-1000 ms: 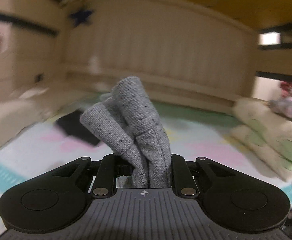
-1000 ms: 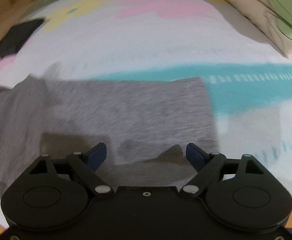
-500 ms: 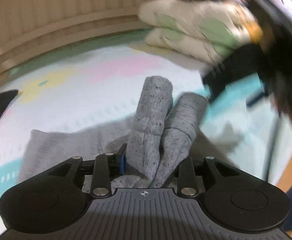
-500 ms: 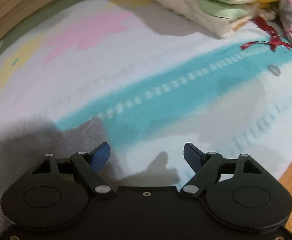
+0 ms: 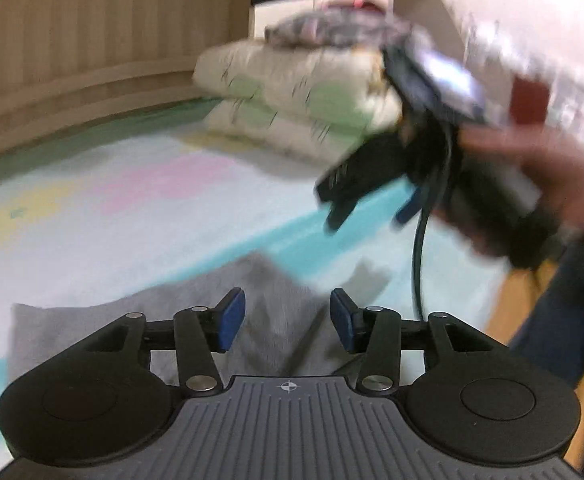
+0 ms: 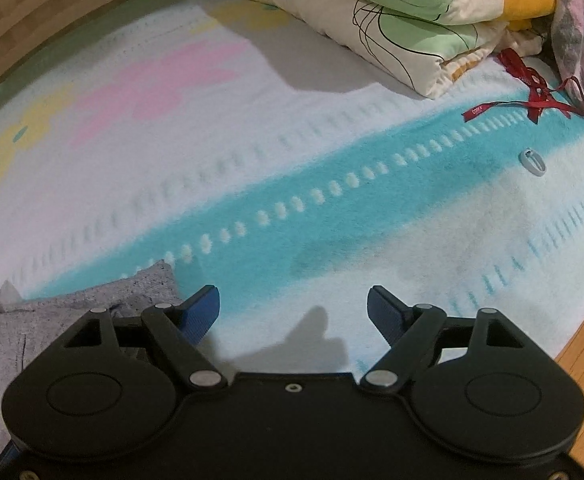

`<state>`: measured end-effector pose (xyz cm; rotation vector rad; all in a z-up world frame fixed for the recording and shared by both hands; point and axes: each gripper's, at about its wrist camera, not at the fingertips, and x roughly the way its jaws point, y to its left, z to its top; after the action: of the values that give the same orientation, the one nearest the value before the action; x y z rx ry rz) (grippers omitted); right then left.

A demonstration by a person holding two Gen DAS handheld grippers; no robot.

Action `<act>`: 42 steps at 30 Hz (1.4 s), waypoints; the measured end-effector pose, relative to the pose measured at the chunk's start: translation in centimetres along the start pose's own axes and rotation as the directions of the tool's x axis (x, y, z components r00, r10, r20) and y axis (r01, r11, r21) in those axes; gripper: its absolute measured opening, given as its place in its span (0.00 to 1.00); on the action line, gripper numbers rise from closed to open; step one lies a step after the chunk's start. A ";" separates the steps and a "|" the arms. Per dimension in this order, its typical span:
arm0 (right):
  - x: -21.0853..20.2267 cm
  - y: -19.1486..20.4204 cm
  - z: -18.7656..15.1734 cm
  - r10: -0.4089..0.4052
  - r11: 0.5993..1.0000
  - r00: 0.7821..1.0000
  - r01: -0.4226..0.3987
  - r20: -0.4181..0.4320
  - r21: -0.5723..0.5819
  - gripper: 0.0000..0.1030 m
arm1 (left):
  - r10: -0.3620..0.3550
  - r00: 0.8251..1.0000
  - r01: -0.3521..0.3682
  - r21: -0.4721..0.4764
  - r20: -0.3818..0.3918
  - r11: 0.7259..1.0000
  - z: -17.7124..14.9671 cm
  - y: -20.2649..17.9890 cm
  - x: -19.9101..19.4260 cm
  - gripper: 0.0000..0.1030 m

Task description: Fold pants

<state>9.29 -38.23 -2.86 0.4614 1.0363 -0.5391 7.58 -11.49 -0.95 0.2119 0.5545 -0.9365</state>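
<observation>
Below my left tongs [image 5: 287,316], jaws opening, nothing pinched: grey pants [image 5: 131,320] flat on pastel mat [image 6: 292,184]. Right tongs [image 6: 293,312] spread, empty. Soft, light knit; grip near folded edge.

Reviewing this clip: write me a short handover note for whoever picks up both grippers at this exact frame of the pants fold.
Left gripper: jaws opening, nothing pinched; the grey pants lie on the blanket just beyond its pads.
Right gripper: open and empty, over bare blanket, with the pants at its left edge.
Done: the pants lie on the blanket, at least partly folded, and are let go.
Left: check the fold and edges, which are blurred here, then make any further fold and smooth flat.
Nearby: stacked quilts, red ribbon.
</observation>
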 end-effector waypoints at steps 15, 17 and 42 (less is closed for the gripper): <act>-0.7 2.8 -3.6 0.339 0.928 0.933 -0.353 -0.123 -0.122 0.80 | 0.196 0.929 -0.279 -0.245 -0.314 0.928 -4.2 9.9 4.7 0.64; -0.4 3.7 -4.3 0.343 0.922 0.931 -0.360 -0.129 -0.143 0.81 | 0.186 0.931 -0.271 -0.255 -0.313 0.928 -3.8 9.8 4.8 0.63; 0.6 6.5 -6.5 0.486 0.837 0.863 -0.505 -0.140 -0.211 0.28 | 0.307 0.906 -0.423 -0.603 -0.292 0.676 -5.2 19.3 -2.3 0.63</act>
<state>9.18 -29.41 -5.55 0.5149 0.9940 0.0747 20.23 3.49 -5.31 -0.2401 0.9305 -0.2814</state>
